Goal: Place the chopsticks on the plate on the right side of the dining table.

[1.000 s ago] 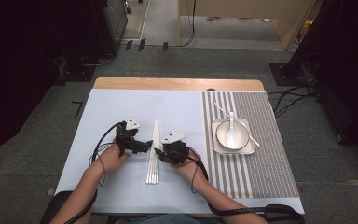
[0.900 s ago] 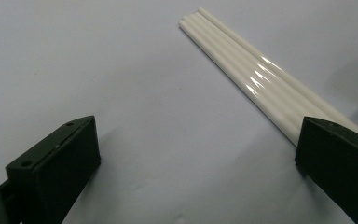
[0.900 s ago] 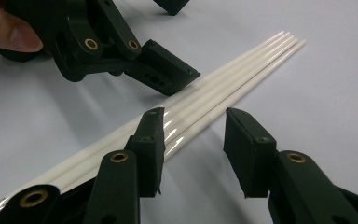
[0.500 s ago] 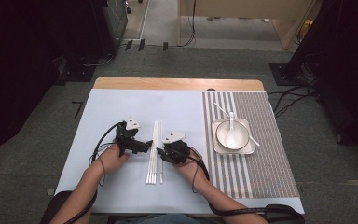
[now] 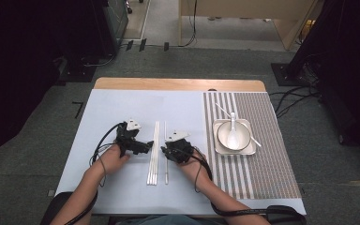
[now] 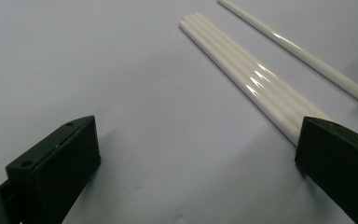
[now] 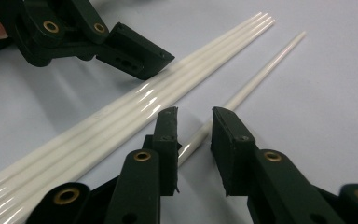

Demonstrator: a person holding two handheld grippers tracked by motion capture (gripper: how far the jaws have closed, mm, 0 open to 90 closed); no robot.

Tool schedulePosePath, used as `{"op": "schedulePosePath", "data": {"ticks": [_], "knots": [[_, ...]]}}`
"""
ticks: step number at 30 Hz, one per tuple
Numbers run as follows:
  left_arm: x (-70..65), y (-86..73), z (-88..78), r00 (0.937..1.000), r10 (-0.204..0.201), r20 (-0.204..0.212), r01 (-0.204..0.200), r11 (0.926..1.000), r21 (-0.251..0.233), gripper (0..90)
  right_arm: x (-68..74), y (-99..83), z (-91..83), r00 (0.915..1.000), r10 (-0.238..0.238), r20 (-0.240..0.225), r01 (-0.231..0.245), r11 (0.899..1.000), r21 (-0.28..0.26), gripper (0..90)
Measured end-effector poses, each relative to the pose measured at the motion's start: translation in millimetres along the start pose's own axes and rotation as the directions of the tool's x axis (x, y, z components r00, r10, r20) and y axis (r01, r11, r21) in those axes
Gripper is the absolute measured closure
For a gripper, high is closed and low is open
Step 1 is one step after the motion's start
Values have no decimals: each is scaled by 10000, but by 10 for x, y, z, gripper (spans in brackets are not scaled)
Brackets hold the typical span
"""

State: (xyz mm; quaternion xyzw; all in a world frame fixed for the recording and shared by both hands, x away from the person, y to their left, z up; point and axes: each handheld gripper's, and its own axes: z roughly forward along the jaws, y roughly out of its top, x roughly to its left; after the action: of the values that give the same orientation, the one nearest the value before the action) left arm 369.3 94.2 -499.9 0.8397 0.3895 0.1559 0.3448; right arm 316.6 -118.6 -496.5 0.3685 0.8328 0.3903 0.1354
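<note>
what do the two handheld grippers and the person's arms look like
Both the left gripper and the right gripper are black, each topped by a light grey three-cornered plate with a black cable trailing back along the forearm. Up close, the jaws are flat matte black blocks on linked black bars with brass-coloured rivets at the pivots. The forearms are bare, with no sleeves in sight.

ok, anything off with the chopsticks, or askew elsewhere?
One white plastic chopstick lies apart from the tight bundle of three, between the right tongs' jaws, which have just been closing but aren't yet pressing it. The left tongs stand open. Nothing spilled or damaged.
</note>
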Motion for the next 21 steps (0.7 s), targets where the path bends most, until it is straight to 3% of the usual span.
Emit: {"op": "schedulePosePath", "data": {"ticks": [16, 21], "knots": [[-1, 0, 0, 10000, -2, -3, 2, 10000, -4, 0, -17, -16, -20, 9992, 354, 174, -354, 9994, -28, 687], [-1, 0, 0, 10000, -3, -3, 3, 10000, -3, 0, -18, -6, -19, 9995, 29, 301, -31, 10000, 81, 737]]}}
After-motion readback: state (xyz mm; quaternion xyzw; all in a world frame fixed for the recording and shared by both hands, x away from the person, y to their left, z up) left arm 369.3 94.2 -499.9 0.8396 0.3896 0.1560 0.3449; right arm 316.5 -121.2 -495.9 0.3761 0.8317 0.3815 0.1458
